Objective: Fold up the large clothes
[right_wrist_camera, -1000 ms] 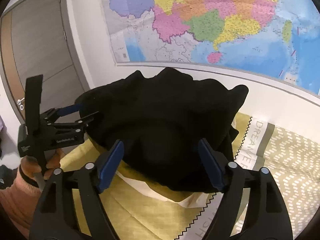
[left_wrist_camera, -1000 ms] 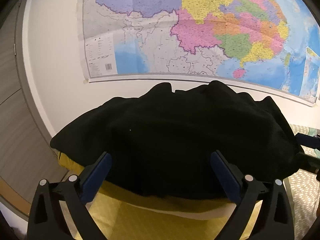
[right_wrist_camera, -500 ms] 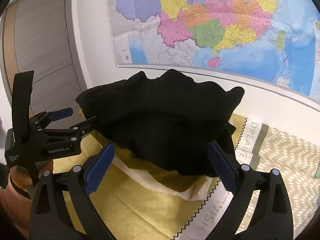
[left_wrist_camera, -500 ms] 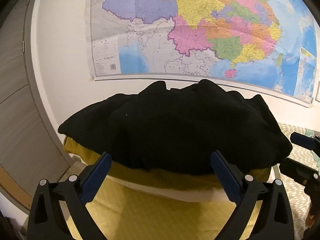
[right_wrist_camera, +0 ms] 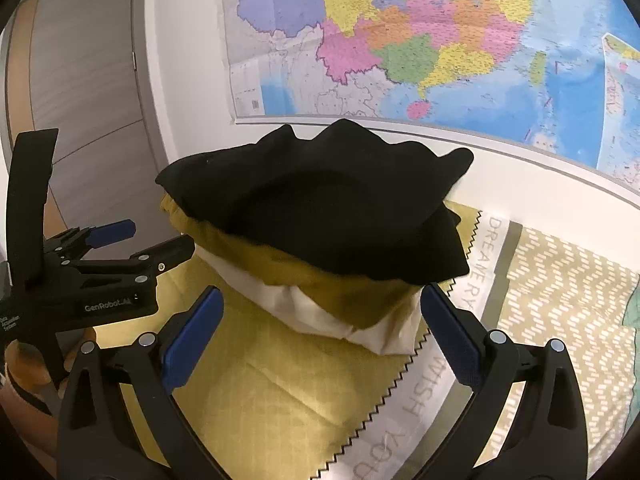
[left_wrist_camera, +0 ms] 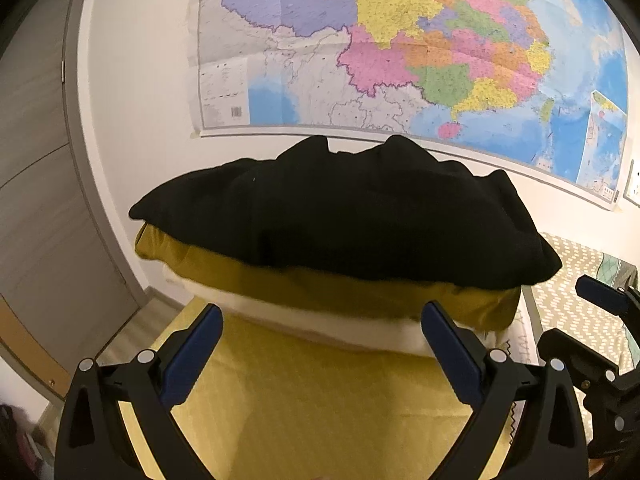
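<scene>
A folded black garment (left_wrist_camera: 352, 216) lies on top of a yellow and white pillow (left_wrist_camera: 320, 300) at the head of the bed, against the wall. It also shows in the right wrist view (right_wrist_camera: 328, 208). My left gripper (left_wrist_camera: 322, 316) is open and empty, a short way back from the pillow. It also shows at the left of the right wrist view (right_wrist_camera: 144, 240). My right gripper (right_wrist_camera: 320, 304) is open and empty, just short of the pillow's front edge, and it shows in the left wrist view (left_wrist_camera: 580, 312).
A yellow bedspread (left_wrist_camera: 320, 400) lies under the grippers. A patterned beige cover (right_wrist_camera: 560, 300) lies to the right. A large map (left_wrist_camera: 400, 48) hangs on the wall behind. A grey door (right_wrist_camera: 80, 80) is at the left.
Both grippers have drawn back from the black garment, which stays on the pillow. The pillow's front and more bedspread now show.
</scene>
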A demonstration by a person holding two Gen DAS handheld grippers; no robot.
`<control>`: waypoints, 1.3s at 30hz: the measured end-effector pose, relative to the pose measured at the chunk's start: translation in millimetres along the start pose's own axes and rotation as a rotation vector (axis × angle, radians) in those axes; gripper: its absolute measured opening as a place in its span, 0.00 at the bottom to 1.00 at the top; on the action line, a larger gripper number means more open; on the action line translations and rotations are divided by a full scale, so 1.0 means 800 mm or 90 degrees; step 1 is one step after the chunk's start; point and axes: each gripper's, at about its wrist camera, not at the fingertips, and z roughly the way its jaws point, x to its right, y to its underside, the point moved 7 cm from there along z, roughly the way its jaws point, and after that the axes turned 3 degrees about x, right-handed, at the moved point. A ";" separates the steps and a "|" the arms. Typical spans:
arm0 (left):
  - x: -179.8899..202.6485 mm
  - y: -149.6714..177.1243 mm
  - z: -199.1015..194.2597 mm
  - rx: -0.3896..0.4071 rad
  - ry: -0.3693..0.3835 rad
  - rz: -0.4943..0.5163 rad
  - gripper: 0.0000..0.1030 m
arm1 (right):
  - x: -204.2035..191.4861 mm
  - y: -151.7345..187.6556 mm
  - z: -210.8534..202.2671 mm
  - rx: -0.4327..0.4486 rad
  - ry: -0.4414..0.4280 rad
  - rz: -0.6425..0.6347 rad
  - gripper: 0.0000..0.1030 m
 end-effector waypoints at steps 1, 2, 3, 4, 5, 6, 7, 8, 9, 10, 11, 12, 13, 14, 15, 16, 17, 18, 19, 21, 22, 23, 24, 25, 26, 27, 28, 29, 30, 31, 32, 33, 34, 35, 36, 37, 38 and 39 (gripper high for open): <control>-0.001 0.003 -0.003 -0.001 -0.002 -0.006 0.93 | -0.002 0.003 -0.003 0.001 0.002 -0.002 0.94; -0.001 0.005 -0.007 0.000 -0.002 -0.008 0.93 | -0.003 0.005 -0.005 0.002 0.004 -0.005 0.94; 0.000 0.007 -0.011 0.000 0.001 -0.011 0.93 | -0.004 0.007 -0.008 0.004 0.005 -0.009 0.94; 0.000 0.009 -0.016 0.002 -0.003 -0.012 0.93 | -0.006 0.010 -0.010 0.005 0.006 -0.010 0.94; 0.000 0.010 -0.019 0.005 -0.008 -0.012 0.93 | -0.007 0.012 -0.012 0.007 0.005 -0.009 0.94; 0.001 0.012 -0.023 0.008 -0.012 -0.009 0.93 | -0.010 0.015 -0.015 0.008 0.001 -0.008 0.94; 0.002 0.014 -0.024 0.007 -0.013 -0.009 0.93 | -0.011 0.018 -0.017 0.004 -0.003 -0.007 0.94; 0.001 0.014 -0.025 0.008 -0.015 -0.010 0.93 | -0.012 0.019 -0.018 0.004 -0.003 -0.007 0.94; 0.002 0.015 -0.027 0.009 -0.018 -0.009 0.93 | -0.014 0.021 -0.020 0.005 -0.004 -0.008 0.94; 0.003 0.016 -0.029 0.010 -0.020 -0.008 0.93 | -0.015 0.023 -0.021 0.004 -0.005 -0.009 0.94; 0.003 0.017 -0.029 0.010 -0.022 -0.007 0.93 | -0.016 0.025 -0.023 0.003 -0.005 -0.009 0.94; 0.003 0.018 -0.031 0.010 -0.024 -0.008 0.93 | -0.017 0.027 -0.025 0.004 -0.006 -0.009 0.94; 0.003 0.019 -0.032 0.010 -0.024 -0.008 0.93 | -0.018 0.028 -0.026 0.005 -0.007 -0.009 0.94; 0.003 0.020 -0.034 0.011 -0.025 -0.009 0.93 | -0.019 0.030 -0.027 0.003 -0.008 -0.009 0.94; 0.003 0.022 -0.035 0.010 -0.025 -0.011 0.93 | -0.020 0.031 -0.029 0.004 -0.007 -0.009 0.94; 0.003 0.023 -0.036 0.007 -0.024 -0.012 0.93 | -0.021 0.032 -0.029 0.005 -0.008 -0.009 0.94; 0.003 0.025 -0.036 0.005 -0.025 -0.014 0.93 | -0.021 0.033 -0.031 0.004 -0.009 -0.007 0.94; 0.003 0.026 -0.037 0.006 -0.025 -0.014 0.93 | -0.021 0.033 -0.031 0.004 -0.009 -0.005 0.94; 0.004 0.027 -0.038 0.006 -0.025 -0.014 0.93 | -0.022 0.034 -0.032 0.004 -0.010 -0.004 0.94; 0.005 0.029 -0.039 0.006 -0.024 -0.013 0.93 | -0.022 0.036 -0.032 0.003 -0.009 -0.003 0.94; 0.005 0.030 -0.040 0.007 -0.025 -0.012 0.93 | -0.023 0.037 -0.032 0.001 -0.009 -0.003 0.94; 0.005 0.031 -0.041 0.007 -0.027 -0.011 0.93 | -0.022 0.038 -0.032 0.000 -0.009 -0.003 0.94; 0.005 0.031 -0.042 0.007 -0.029 -0.012 0.93 | -0.023 0.038 -0.033 0.001 -0.008 -0.002 0.94; 0.004 0.031 -0.042 0.009 -0.032 -0.013 0.93 | -0.023 0.038 -0.034 0.004 -0.007 -0.002 0.94; 0.004 0.031 -0.043 0.010 -0.032 -0.013 0.93 | -0.023 0.039 -0.034 0.003 -0.008 -0.002 0.94; 0.004 0.032 -0.043 0.009 -0.032 -0.011 0.93 | -0.023 0.039 -0.034 0.002 -0.006 -0.002 0.94; 0.005 0.032 -0.043 0.009 -0.034 -0.010 0.93 | -0.023 0.039 -0.036 0.004 -0.006 -0.001 0.94; 0.005 0.033 -0.044 0.009 -0.035 -0.009 0.93 | -0.024 0.039 -0.036 0.005 -0.007 -0.001 0.94; 0.006 0.033 -0.045 0.009 -0.036 -0.007 0.93 | -0.024 0.039 -0.036 0.004 -0.008 -0.001 0.94; 0.006 0.034 -0.046 0.009 -0.037 -0.007 0.93 | -0.024 0.039 -0.037 0.005 -0.006 -0.001 0.94; 0.007 0.034 -0.047 0.009 -0.036 -0.007 0.93 | -0.023 0.039 -0.038 0.007 -0.006 0.001 0.94; 0.007 0.034 -0.048 0.009 -0.035 -0.006 0.93 | -0.023 0.039 -0.039 0.006 -0.007 0.002 0.94; 0.008 0.035 -0.048 0.008 -0.035 -0.006 0.93 | -0.023 0.039 -0.040 0.006 -0.009 0.003 0.94; 0.008 0.035 -0.048 0.007 -0.036 -0.005 0.93 | -0.023 0.039 -0.040 0.006 -0.009 0.003 0.94; 0.009 0.035 -0.048 0.007 -0.035 -0.005 0.93 | -0.022 0.039 -0.040 0.006 -0.009 0.003 0.94; 0.010 0.035 -0.048 0.006 -0.034 -0.004 0.93 | -0.023 0.039 -0.040 0.005 -0.010 0.003 0.94; 0.011 0.035 -0.048 0.006 -0.034 -0.003 0.93 | -0.022 0.039 -0.040 0.005 -0.009 0.002 0.94; 0.012 0.034 -0.048 0.006 -0.034 -0.002 0.93 | -0.022 0.039 -0.040 0.006 -0.009 0.003 0.94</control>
